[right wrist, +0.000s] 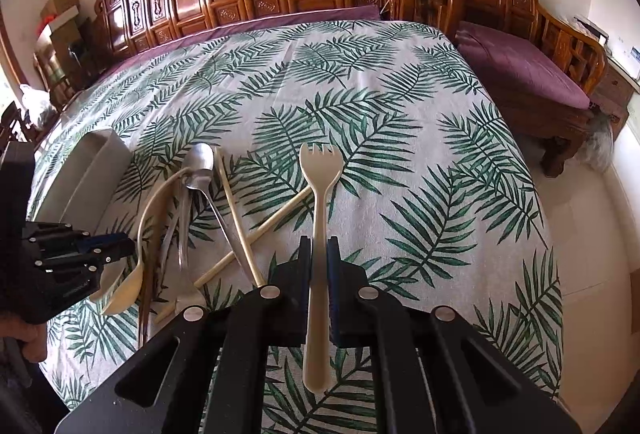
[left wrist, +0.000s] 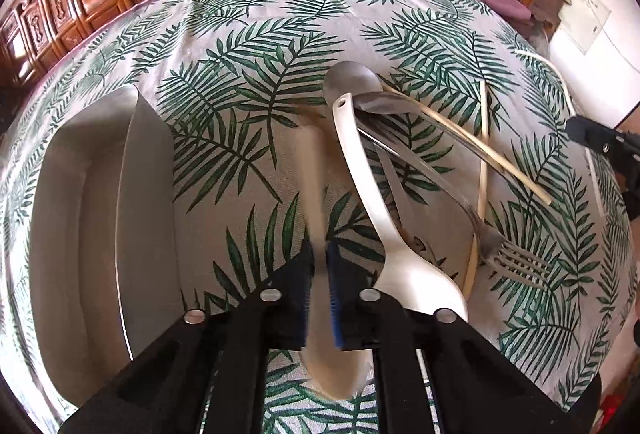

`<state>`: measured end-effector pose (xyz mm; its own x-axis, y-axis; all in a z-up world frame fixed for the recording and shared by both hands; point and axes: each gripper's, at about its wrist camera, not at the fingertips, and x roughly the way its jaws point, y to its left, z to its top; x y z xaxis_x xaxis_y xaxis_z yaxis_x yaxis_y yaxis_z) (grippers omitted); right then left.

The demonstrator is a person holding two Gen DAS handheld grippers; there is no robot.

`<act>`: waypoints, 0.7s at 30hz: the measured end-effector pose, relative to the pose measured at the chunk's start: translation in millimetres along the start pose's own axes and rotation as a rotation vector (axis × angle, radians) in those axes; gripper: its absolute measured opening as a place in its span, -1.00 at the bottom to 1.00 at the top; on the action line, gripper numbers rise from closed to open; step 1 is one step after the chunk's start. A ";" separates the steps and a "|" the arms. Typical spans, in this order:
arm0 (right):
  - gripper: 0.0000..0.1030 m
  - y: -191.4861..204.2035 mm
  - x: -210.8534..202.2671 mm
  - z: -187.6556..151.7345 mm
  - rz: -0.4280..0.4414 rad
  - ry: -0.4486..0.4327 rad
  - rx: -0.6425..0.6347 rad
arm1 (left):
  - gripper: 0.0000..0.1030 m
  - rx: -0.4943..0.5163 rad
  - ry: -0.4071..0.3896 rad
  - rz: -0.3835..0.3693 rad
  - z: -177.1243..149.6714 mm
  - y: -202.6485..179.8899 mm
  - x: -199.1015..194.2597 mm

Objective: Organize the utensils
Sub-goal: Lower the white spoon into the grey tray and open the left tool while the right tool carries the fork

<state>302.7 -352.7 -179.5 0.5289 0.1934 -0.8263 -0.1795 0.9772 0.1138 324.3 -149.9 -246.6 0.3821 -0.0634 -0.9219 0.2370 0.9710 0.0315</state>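
Clamping a cream spoon (left wrist: pixel 314 194) by its handle, the left gripper (left wrist: pixel 318 298) has its jaws nearly shut on it, the bowl hanging below the pads and the handle running away along the fingers. The grey tray (left wrist: pixel 92 194) lies just to that gripper's left, long axis roughly parallel to the held spoon, so the left hand is the nearer one for a drop-off (a short sideways carry, I judge). The right gripper (right wrist: pixel 319 286) is likewise closed on a cream fork (right wrist: pixel 320 194), tines pointing away. Between them the loose pile waits on the leaf-print tablecloth (right wrist: pixel 360 74): a second cream spoon (left wrist: pixel 384 226), metal spoons (left wrist: pixel 352 82), a metal fork (left wrist: pixel 508 254) and crossed chopsticks (left wrist: pixel 480 162).
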 end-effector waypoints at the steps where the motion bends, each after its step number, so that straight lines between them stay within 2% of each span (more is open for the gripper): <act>1: -0.82 1.5 -1.9 0.5 0.003 -0.004 -0.002 | -0.89 0.001 -0.002 0.004 -0.5 0.1 -1.1; 13: -0.82 19.0 -17.7 9.4 0.044 -0.040 -0.020 | -0.89 0.021 -0.126 -0.023 -0.1 7.8 -55.8; 21: -0.82 37.9 -36.6 19.3 0.060 -0.080 -0.058 | -0.89 0.024 -0.211 -0.034 -2.6 32.4 -104.6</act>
<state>292.5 -321.0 -134.3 0.5800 0.2595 -0.7722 -0.2587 0.9575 0.1275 289.7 -111.2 -150.2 0.5514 -0.1457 -0.8214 0.2733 0.9618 0.0129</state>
